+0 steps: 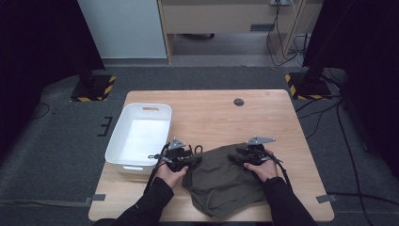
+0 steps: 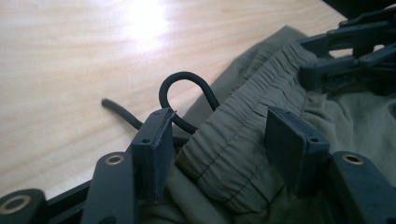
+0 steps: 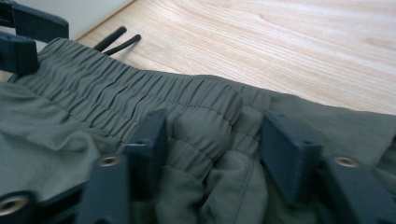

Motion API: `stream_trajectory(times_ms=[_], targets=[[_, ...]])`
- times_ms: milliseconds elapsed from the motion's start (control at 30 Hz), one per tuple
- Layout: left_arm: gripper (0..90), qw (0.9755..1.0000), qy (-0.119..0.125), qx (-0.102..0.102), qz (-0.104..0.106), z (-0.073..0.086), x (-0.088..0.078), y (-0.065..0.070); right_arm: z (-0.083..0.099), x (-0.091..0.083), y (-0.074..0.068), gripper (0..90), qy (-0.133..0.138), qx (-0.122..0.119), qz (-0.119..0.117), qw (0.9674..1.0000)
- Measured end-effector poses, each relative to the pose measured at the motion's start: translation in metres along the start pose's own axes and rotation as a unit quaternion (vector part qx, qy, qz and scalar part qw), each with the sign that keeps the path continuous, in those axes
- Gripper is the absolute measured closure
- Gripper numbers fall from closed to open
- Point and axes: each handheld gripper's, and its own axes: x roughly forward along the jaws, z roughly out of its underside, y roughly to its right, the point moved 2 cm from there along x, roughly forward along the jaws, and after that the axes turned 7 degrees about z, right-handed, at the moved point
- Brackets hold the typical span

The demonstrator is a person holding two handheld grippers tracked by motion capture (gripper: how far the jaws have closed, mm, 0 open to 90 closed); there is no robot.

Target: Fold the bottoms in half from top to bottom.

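Olive-green shorts (image 1: 226, 183) lie crumpled at the near middle of the wooden table (image 1: 211, 110). My left gripper (image 1: 195, 160) reaches the left end of the elastic waistband (image 2: 233, 135). Its jaws (image 2: 219, 144) stand open around that band, and the black drawstring (image 2: 187, 79) loops just beyond the left pad. My right gripper (image 1: 234, 158) is at the waistband's right end. In the right gripper view its jaws (image 3: 215, 144) pinch a bunched fold of the waistband (image 3: 205, 116). The other gripper (image 3: 23, 37) and the drawstring ends (image 3: 116, 39) show at the far end.
A white plastic bin (image 1: 114, 141) stands on the table's left side, close beside my left hand. A round dark grommet (image 1: 239, 102) sits near the far edge. Beyond the table are grey carpet, cables and two stand bases with yellow-black tape (image 1: 94, 87).
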Motion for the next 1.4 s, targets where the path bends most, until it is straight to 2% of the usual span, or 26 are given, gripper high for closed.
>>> stream_trajectory(times_ms=[67, 133, 233, 300, 467, 567, 667, 800, 867, 933, 1033, 1100, 1167, 1267, 1400], targets=[[42.0, 1.0000, -0.007, -0.001, 0.002, 0.003, 0.004, 0.001, 0.001, 0.000, -0.001, 55.9, 0.005, -0.008, 0.006, 0.9999], [42.6, 0.9998, -0.010, 0.012, -0.010, 0.006, 0.009, 0.004, 0.001, -0.001, -0.003, 63.4, 0.011, -0.014, 0.009, 0.9998], [46.3, 0.9996, -0.012, 0.023, -0.015, 0.006, 0.010, 0.008, 0.001, -0.002, -0.005, 75.4, 0.018, -0.019, 0.009, 0.9996], [48.6, 0.9991, -0.010, 0.035, -0.020, 0.006, 0.011, 0.010, 0.000, -0.002, -0.006, 77.8, 0.022, -0.026, 0.009, 0.9994], [55.8, 0.9981, 0.005, 0.058, -0.019, 0.001, 0.002, 0.018, -0.005, -0.009, -0.006, 79.0, 0.044, -0.015, -0.004, 0.9989], [56.8, 0.9973, 0.021, 0.070, -0.001, 0.000, -0.011, 0.027, -0.010, -0.020, -0.007, 78.8, 0.071, -0.012, -0.024, 0.9971], [57.2, 0.9963, 0.028, 0.078, 0.021, 0.003, -0.026, 0.041, -0.011, -0.036, -0.012, 78.5, 0.089, -0.022, -0.044, 0.9948], [56.8, 0.9939, 0.036, 0.090, 0.051, 0.010, -0.043, 0.057, -0.005, -0.057, -0.020, 78.3, 0.112, -0.035, -0.074, 0.9903], [55.1, 0.9937, 0.039, 0.089, 0.055, 0.012, -0.050, 0.059, 0.000, -0.066, -0.023, 78.2, 0.118, -0.041, -0.084, 0.9886], [55.6, 0.9942, 0.044, 0.084, 0.050, 0.014, -0.056, 0.057, 0.005, -0.072, -0.023, 78.3, 0.119, -0.045, -0.088, 0.9879], [53.9, 0.9962, 0.046, 0.070, 0.027, 0.016, -0.062, 0.047, 0.014, -0.077, -0.017, 78.2, 0.109, -0.044, -0.083, 0.9896], [53.2, 0.9973, 0.032, 0.066, -0.003, 0.021, -0.061, 0.041, 0.018, -0.078, -0.012, 78.2, 0.108, -0.036, -0.079, 0.9904], [53.0, 0.9981, 0.011, 0.059, -0.015, 0.028, -0.056, 0.038, 0.018, -0.078, -0.009, 78.2, 0.106, -0.035, -0.074, 0.9910], [51.7, 0.9972, -0.022, 0.065, -0.031, 0.036, -0.042, 0.036, 0.018, -0.076, -0.009, 78.2, 0.103, -0.036, -0.072, 0.9914], [53.2, 0.9959, -0.038, 0.067, -0.046, 0.037, -0.030, 0.032, 0.016, -0.073, -0.009, 78.2, 0.099, -0.041, -0.070, 0.9918]])
